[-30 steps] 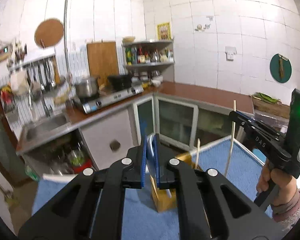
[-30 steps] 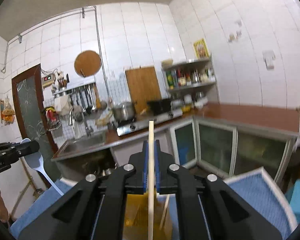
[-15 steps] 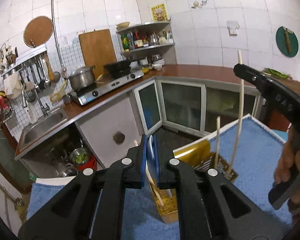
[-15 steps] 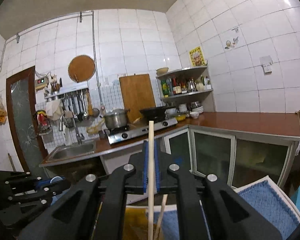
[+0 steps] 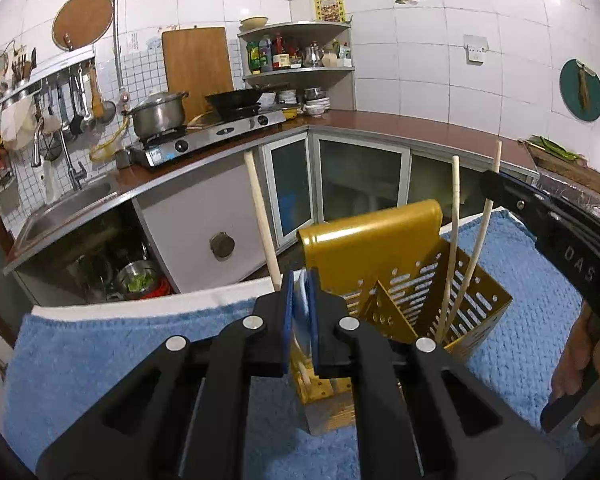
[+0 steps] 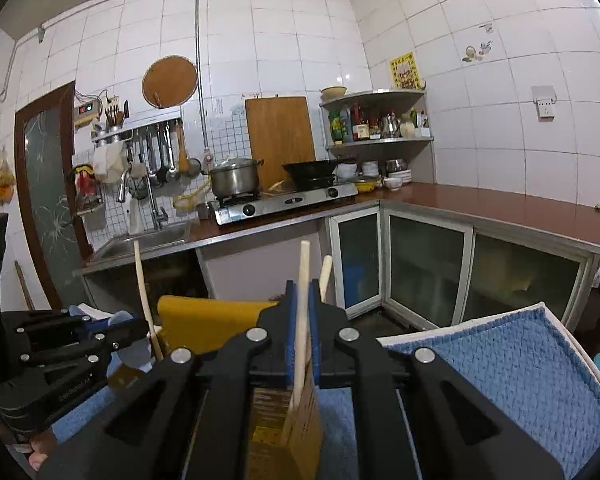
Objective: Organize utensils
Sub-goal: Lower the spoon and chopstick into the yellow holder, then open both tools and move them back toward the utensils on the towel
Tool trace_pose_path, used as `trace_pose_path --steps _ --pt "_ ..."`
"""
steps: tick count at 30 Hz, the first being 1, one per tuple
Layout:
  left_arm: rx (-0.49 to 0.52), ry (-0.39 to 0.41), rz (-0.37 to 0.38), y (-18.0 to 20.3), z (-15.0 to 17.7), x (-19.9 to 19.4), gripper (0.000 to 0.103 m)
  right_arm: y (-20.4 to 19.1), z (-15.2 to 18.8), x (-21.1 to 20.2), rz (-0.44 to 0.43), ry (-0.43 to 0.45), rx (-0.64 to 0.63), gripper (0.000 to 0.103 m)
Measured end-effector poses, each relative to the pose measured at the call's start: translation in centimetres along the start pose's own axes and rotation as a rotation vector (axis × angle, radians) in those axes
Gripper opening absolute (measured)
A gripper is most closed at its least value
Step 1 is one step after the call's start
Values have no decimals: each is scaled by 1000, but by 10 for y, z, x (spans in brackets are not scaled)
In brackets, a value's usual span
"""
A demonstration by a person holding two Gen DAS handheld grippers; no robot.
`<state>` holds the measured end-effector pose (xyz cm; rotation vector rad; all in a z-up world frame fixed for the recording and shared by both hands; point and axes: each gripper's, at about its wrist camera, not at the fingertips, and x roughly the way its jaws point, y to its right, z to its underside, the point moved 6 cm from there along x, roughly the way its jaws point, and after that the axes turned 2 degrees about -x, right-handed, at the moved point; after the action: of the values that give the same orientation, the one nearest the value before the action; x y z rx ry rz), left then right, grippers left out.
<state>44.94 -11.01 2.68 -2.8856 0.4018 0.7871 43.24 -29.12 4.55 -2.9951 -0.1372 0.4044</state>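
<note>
A gold perforated utensil holder point(image 5: 412, 280) stands on a blue towel point(image 5: 112, 344); it also shows in the right wrist view point(image 6: 216, 324). My left gripper point(image 5: 301, 300) is shut on a light blue spatula point(image 5: 300, 304), held over the holder's near compartment. My right gripper point(image 6: 301, 312) is shut on a pale wooden chopstick point(image 6: 302, 304) whose lower end reaches into the holder; in the left wrist view that gripper point(image 5: 496, 184) holds the chopstick point(image 5: 480, 236). Another chopstick point(image 5: 452, 220) and a wooden handle point(image 5: 262, 220) stand in the holder.
The blue towel point(image 6: 500, 368) covers the table, with a white edge point(image 5: 140, 304) at the far side. Beyond are a kitchen counter point(image 5: 400, 128), sink point(image 5: 68, 204), gas stove point(image 5: 212, 136) and glass cabinet doors point(image 5: 364, 180).
Both grippers have moved down toward the holder. The chopstick's lower end has gone into the holder and the spatula has come down over its near compartment.
</note>
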Motion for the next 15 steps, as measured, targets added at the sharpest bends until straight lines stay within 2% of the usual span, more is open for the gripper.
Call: trace_pose_path --steps 4,6,7,8,9,10,11,12,15 --pt "-37 -1 -1 -2 7 1 6 -1 0 -3 -2 -15 5 7" --pt "-66 -13 1 -5 8 -2 10 -3 -1 -6 -14 -35 1 8" --pt "-70 -14 -1 -6 7 -4 21 -4 -3 -7 -20 -48 -3 8" --pt "-76 -5 -7 -7 6 -11 39 -5 -4 -11 -25 -53 -8 8" --pt "-81 11 -13 -8 4 -19 48 -6 -7 -17 -25 -56 -17 17" --pt "-86 35 -15 -9 0 -31 63 -6 -9 -22 -22 -52 -16 38" --pt "-89 47 -13 -9 -2 -39 68 -5 -14 -30 -16 -37 -6 48" --pt "-91 59 -12 -9 -5 -48 69 -4 -16 -35 -12 -27 -1 53" --pt "-101 62 -25 -12 -7 -71 75 -3 -22 -55 -5 -27 0 53"
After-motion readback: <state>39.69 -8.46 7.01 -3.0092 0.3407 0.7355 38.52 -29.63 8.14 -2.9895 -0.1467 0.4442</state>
